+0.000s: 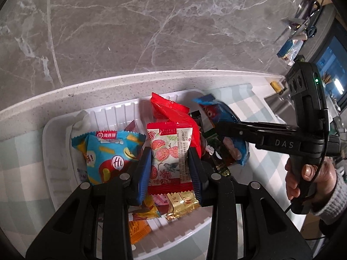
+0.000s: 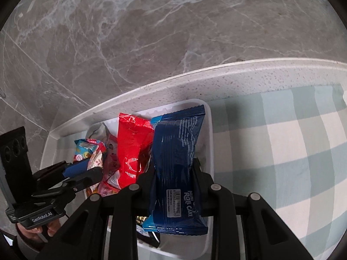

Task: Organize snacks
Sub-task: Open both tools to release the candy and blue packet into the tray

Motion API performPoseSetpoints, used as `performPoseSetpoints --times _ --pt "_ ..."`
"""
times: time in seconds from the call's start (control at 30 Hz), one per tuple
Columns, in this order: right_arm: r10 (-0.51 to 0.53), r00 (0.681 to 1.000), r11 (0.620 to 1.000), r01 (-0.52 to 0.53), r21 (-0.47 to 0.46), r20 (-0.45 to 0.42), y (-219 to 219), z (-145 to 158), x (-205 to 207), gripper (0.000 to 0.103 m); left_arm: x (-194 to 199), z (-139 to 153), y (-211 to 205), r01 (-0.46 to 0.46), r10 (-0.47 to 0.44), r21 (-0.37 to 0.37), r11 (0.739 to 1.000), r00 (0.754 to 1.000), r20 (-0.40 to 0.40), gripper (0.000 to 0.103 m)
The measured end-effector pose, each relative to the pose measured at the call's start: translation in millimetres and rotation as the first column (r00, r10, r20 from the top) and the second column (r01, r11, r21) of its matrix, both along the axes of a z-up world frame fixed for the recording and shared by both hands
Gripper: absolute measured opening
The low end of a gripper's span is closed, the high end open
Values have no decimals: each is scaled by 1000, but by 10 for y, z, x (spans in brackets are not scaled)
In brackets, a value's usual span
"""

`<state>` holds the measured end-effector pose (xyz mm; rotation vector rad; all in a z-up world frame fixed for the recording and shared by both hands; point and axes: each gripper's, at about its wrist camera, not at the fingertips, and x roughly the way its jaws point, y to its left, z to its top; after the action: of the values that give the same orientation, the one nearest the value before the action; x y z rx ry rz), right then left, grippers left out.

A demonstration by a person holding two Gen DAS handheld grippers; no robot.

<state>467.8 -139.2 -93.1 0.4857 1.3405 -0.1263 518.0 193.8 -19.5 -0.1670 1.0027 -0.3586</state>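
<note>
White tray [image 1: 56,130] sits on the checked cloth [image 2: 282,140] against the counter's raised edge, already crowded with wrappers; both held packs hang above it. Right gripper [image 2: 173,169], over the tray's right side, is clamped on the blue roll cake pack [image 2: 175,162]; risk: the slick, long wrapper slides out, or lands on the tray's right rim and tips onto the cloth. Left gripper [image 1: 169,164], over the tray's middle, pinches the red-and-white snack packet [image 1: 168,151]; risk: lowering it shoves the upright red pack [image 1: 171,110] behind it.
</note>
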Motion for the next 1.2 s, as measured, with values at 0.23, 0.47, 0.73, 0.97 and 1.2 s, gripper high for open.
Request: performPoseSetpoints --times 0.23,0.47,0.73,0.97,1.2 --pt "75 997 995 -76 -69 -16 196 -30 71 39 -49 40 -78 6 -9 70 998 999 39 44" --pt "98 995 989 -98 -107 -2 273 47 49 46 -115 144 -131 6 -19 145 989 996 88 50" --pt "106 994 985 -102 -136 22 306 174 24 52 -187 271 -133 -7 -18 193 981 991 131 53" --pt "112 993 982 -103 -161 44 340 286 -12 56 -254 369 -103 -24 -9 208 978 988 154 54" --pt "101 992 982 -87 -167 73 340 447 -84 56 -365 478 -66 -43 5 214 976 985 175 54"
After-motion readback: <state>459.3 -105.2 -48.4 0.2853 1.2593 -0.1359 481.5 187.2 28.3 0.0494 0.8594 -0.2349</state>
